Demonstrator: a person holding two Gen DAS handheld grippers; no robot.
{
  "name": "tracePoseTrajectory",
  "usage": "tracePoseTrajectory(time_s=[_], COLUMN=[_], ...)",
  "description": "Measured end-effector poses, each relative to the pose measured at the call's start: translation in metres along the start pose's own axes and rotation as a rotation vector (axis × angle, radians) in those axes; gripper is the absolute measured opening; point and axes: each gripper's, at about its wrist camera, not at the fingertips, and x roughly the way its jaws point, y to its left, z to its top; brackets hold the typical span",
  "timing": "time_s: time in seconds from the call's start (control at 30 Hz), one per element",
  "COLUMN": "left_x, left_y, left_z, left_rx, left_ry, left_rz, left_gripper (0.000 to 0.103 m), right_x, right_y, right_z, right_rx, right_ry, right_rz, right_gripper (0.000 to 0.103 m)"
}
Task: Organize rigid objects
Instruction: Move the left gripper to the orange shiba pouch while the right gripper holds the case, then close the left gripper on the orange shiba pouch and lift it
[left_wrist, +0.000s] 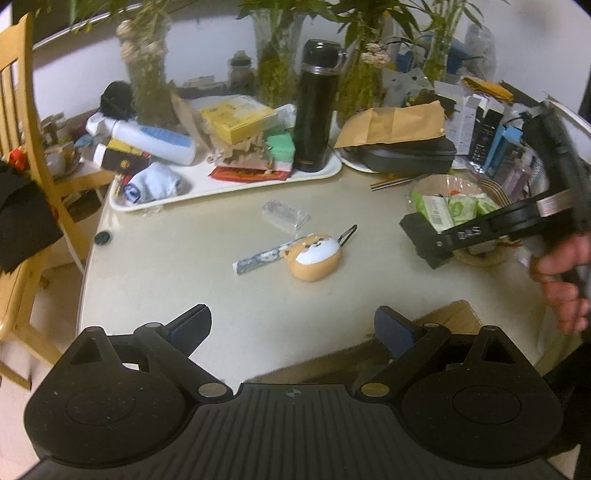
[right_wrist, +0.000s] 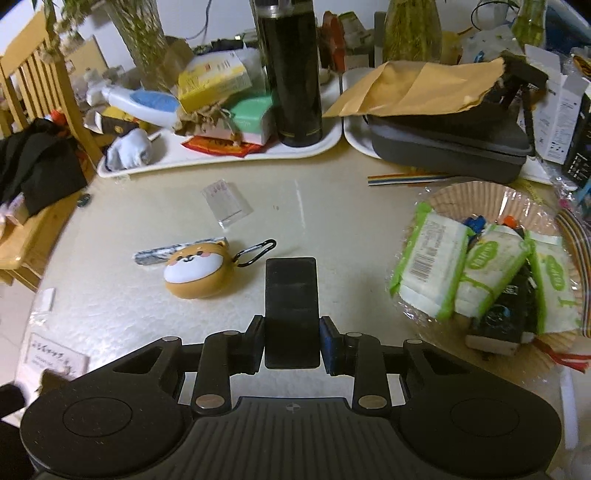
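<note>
My right gripper (right_wrist: 291, 334) is shut on a flat black rectangular block (right_wrist: 291, 295), held a little above the beige table. The left wrist view shows that gripper (left_wrist: 430, 242) at the right, over a basket, with a hand on its handle. My left gripper (left_wrist: 291, 326) stands open over the table's near edge with nothing between its fingers. At mid-table lies an orange dog-face pouch (left_wrist: 314, 254) (right_wrist: 195, 269) with a black clip. A patterned stick (left_wrist: 258, 256) lies against it and a clear plastic box (left_wrist: 284, 214) sits just beyond.
A white tray (left_wrist: 221, 184) at the back holds a black flask (left_wrist: 317, 107), boxes and a bottle. A grey case (right_wrist: 443, 140) under a brown envelope lies at the back right. The paper-lined basket (right_wrist: 480, 203) holds green wipe packs. A wooden chair (left_wrist: 22, 110) stands on the left.
</note>
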Motion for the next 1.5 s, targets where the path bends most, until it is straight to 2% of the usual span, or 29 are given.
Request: tracePoseTrajectory(time_s=[0.33, 0.57, 0.63, 0.83, 0.97, 1.07, 1.23, 1.5], left_x=[0.029, 0.064, 0.077, 0.114, 0.136, 0.15, 0.168, 0.174], left_y=[-0.022, -0.035, -0.036, -0.042, -0.047, -0.05, -0.055, -0.056], left_z=[0.01, 0.018, 0.022, 0.03, 0.033, 0.034, 0.034, 0.033], left_rx=[0.148, 0.274, 0.298, 0.395, 0.457, 0.5, 0.557, 0.597], left_ry=[-0.032, -0.037, -0.023, 0.026, 0.061, 0.08, 0.119, 0.122], left_rz=[0.022, 0.03, 0.027, 0.024, 0.021, 0.028, 0.029, 0.031], left_gripper=[0.097, 0.095, 0.088, 0.082, 0.073, 0.072, 0.06, 0.057], right_x=[-0.034, -0.039, -0.039, -0.04, -0.038, -0.037, -0.036, -0.035], right_y=[-0.015, -0.028, -0.028, -0.03, -0.032, -0.032, -0.032, -0.031], right_z=[-0.019, -0.017, -0.018, -0.014, -0.013, -0.013, -0.012, -0.011], right_rx=[0.007, 0.042, 0.038, 0.043, 0.05, 0.05, 0.05, 0.045], right_ry=[-0.02, -0.031, -0.032, -0.04, -0.039, -0.034, -0.031, -0.028], right_rz=[0.037, 0.047, 0.054, 0.058, 0.064, 0.071, 0.069, 0.074], right_gripper=[0.033, 0.033, 0.034, 0.034, 0.034, 0.034, 0.034, 0.034])
